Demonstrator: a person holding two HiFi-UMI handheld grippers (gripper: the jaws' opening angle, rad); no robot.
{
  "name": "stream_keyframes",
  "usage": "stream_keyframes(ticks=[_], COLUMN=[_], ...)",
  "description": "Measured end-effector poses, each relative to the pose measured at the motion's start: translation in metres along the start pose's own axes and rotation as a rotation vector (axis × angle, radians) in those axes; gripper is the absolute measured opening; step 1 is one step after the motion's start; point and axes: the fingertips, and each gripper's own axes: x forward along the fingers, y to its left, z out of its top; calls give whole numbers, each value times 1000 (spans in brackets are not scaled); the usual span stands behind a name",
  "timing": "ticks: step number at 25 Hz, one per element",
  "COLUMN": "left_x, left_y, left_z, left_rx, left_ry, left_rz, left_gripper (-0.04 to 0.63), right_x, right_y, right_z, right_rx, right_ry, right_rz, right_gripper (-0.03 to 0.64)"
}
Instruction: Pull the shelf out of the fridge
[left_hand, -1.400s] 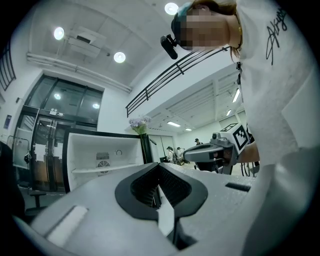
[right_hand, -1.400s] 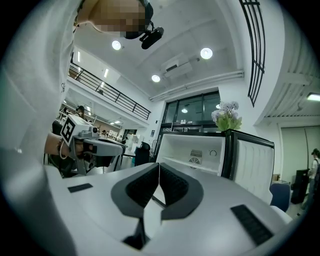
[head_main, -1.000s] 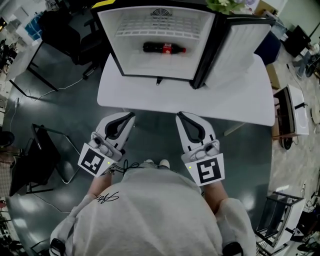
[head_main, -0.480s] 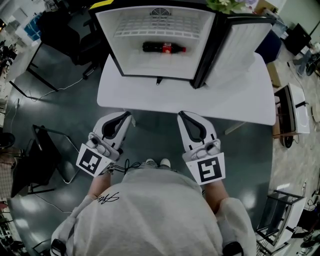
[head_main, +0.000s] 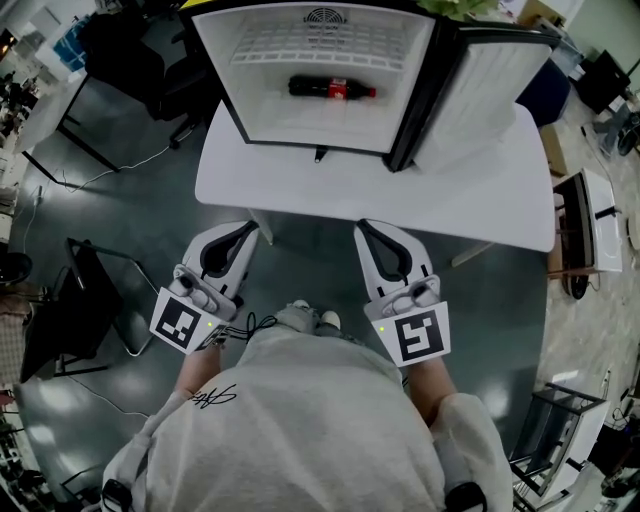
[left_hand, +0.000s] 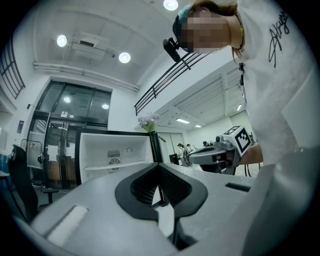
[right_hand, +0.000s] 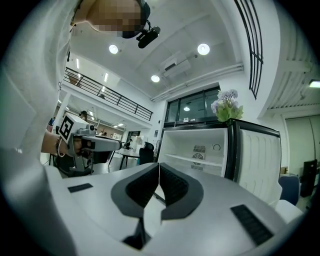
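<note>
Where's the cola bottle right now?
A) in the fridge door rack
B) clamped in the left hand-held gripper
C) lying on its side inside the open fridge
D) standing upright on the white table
C: the head view shows the cola bottle lying on its side inside the open fridge, not on the table or in the door.

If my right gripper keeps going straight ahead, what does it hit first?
Most likely the fridge, around its open front's left side. The right gripper points level toward it; whether it clears the table edge is unclear.
</note>
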Motion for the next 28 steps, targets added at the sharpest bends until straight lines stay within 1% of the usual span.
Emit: stream_keyframes(ticks=[6,11,19,23,28], left_x=[-7,-7,12,24,37], left_y=[2,15,33,47,58], left_z=[-1,-10,-4,-12,-14], left_rx=[0,-13,50,46,74], left_ry=[7,14,-3,29,38], left_rz=[19,29,-24,-13,-22], left_gripper=[4,3,5,3,3], right_x=[3,10,31,42,52], right_y=[5,2,-12,-21,-31], right_z=[-3,-1,4,5,4], right_rx=[4,-5,-34,-38,-42], right_ry=[17,12,5,1,11], right_rz=[18,4,-25,-37,-56], right_gripper=[14,14,14,14,14])
